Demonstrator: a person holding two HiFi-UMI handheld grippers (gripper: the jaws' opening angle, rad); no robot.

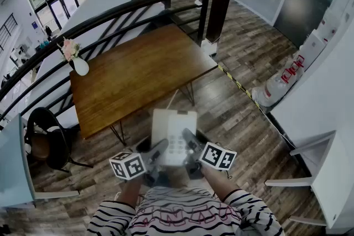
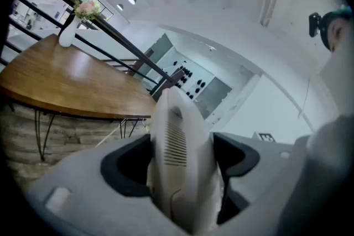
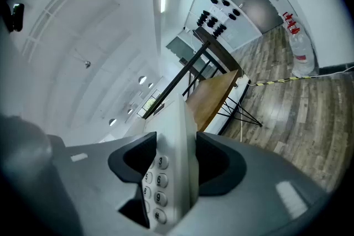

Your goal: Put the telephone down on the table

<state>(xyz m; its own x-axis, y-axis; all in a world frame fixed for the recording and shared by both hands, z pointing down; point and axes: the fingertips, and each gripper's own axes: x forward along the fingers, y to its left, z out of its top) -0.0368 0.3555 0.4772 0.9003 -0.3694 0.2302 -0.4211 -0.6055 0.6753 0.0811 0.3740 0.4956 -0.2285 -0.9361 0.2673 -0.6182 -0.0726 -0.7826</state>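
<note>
A wood-plank floor fills the scene, with a dark metal railing curving across the far left. Just inside the railing stands a brown wooden table on thin black legs, its top bare except at the far left corner. To the near left of the table sits a dark chair, and well off to the right a large water bottle stands by the white wall. At the near edge the person's striped sleeves reach forward. The white telephone is not on the table: it is held in the air over the floor, just off the table's near edge, keypad up in the head view. The left gripper is clamped on the telephone's left side, its jaws wide and pressing on the slotted casing in the left gripper view. The right gripper is clamped on the right side, where the right gripper view shows the keys 3, 6, 9 and # between its jaws. A small white vase with pink flowers stands at the table's far left corner, well apart from the telephone.
</note>
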